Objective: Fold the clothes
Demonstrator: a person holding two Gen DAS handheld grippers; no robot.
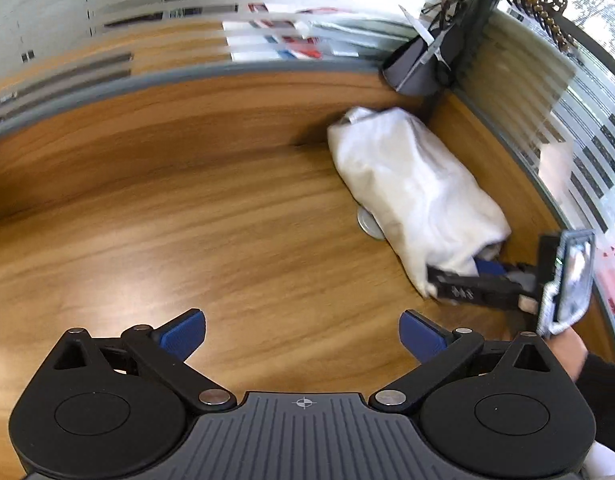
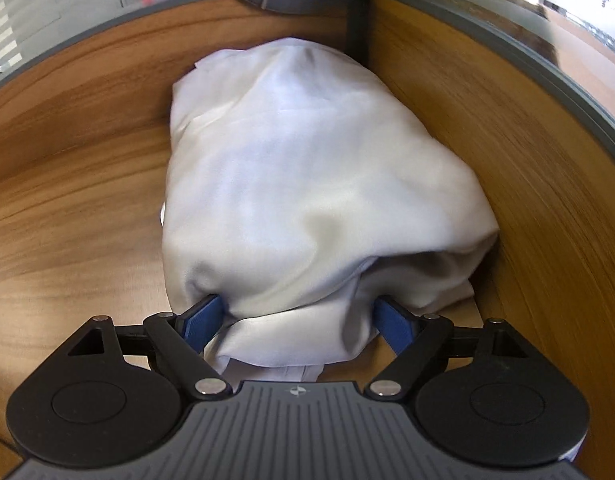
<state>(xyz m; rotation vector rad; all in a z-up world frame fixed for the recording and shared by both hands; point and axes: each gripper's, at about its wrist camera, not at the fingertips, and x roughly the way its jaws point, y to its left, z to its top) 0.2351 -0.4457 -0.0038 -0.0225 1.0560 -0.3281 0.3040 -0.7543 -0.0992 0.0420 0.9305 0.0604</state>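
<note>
We note a white garment (image 2: 307, 184) folded into a thick, lumpy bundle, lying on a wooden desk (image 1: 167, 208) in the far corner, close against the wood side panel (image 2: 507, 160) on its right and near the panel behind it. Our left gripper (image 1: 301, 334) hangs over bare desk well to the left of the bundle, its blue pads (image 1: 183, 336) spread wide with nothing between them. Our right gripper (image 2: 297, 318) sits at the near end of the bundle, jaws wide; its blue pads (image 2: 201, 320) flank a loose fold of cloth on either side, the tips tucked under the overhanging fabric. We cannot tell whether the pads press on the cloth or merely stand beside it, as the fabric hides their ends. From the left wrist view we see the right gripper's fingers (image 1: 467, 280) reaching into the bundle's near end, with a hand (image 1: 563, 348) and dark sleeve behind it. A round flat disc (image 1: 369, 224) peeks from under the bundle's left edge. One container is in view: a dark pouch (image 1: 419, 64) hung at the corner, above the desk, holding scissors (image 1: 425, 46) with blades poking up and some dark cords. Striped frosted glass (image 1: 107, 20) rises above the panels.
</note>
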